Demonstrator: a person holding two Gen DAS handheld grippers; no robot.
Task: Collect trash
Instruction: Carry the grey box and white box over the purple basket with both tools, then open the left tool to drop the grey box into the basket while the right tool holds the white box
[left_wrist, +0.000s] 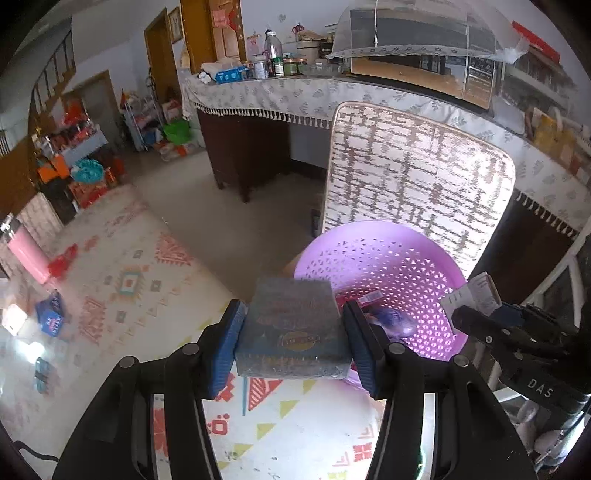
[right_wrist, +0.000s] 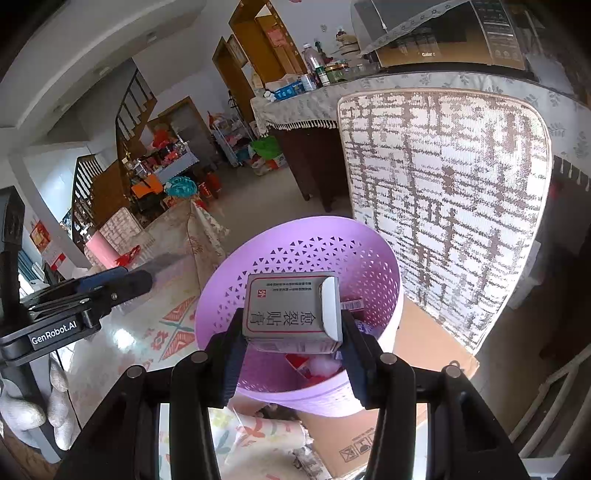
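left hand-held gripper (left_wrist: 293, 332) – pinching blue box (left_wrist: 293, 326) | right hand-held gripper (right_wrist: 291, 332) – pinching grey carton (right_wrist: 291, 314)

Pale tiled floor (left_wrist: 229, 221); patterned rug (left_wrist: 122, 280); fringed cloth on counter (left_wrist: 280, 99); staircase (right_wrist: 110, 147) behind.

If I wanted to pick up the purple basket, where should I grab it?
Probably the top rim of the purple basket, pinched from above with one finger inside and one outside. It stands upright and open, its wall looks thin, and the near rim is bare, while trash lies lower down inside.
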